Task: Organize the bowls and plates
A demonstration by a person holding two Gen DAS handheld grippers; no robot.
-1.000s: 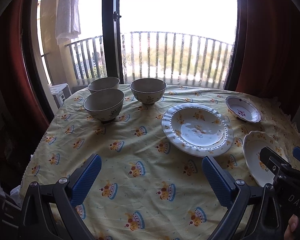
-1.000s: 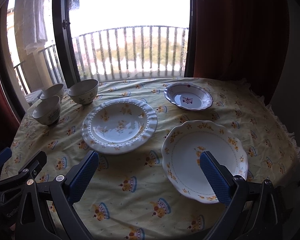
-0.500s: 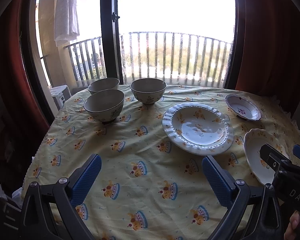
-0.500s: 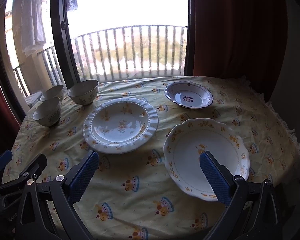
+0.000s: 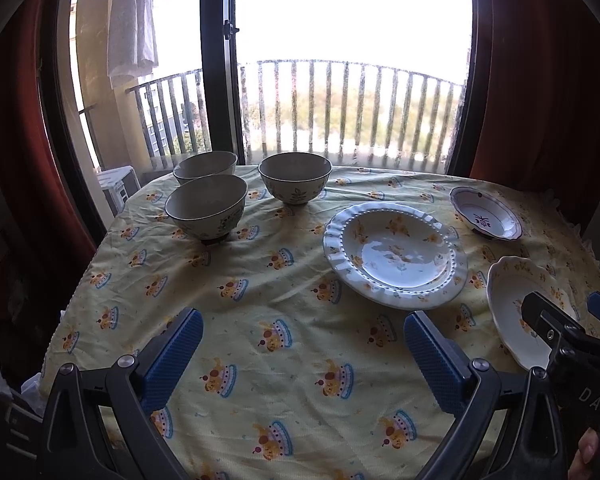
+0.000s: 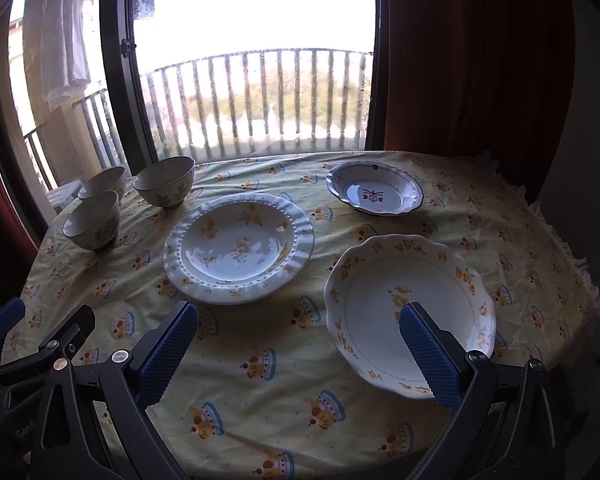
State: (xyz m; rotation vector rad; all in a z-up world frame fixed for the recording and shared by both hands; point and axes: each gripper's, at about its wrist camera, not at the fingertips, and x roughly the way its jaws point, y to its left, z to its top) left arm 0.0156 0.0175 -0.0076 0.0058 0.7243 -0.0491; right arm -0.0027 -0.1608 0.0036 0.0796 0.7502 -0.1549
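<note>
Both your left gripper [image 5: 302, 344] and right gripper [image 6: 298, 340] gape empty, the scalloped plate [image 6: 410, 308] at two o'clock.

Desk under a yellow crown-print tablecloth [image 5: 284, 304]. Far left — three bowls [image 5: 206, 208] close together, upright. Centre right: ribbed plate with yellow flowers [image 5: 396, 256]. Far right: small blue-rimmed dish [image 5: 486, 213]. Near right — scalloped plate [image 5: 512, 292], partly hidden by the right gripper [image 5: 568, 320]. Left gripper [image 5: 302, 344] in the foreground, blue pads wide apart, holding nothing, above bare cloth.
</note>
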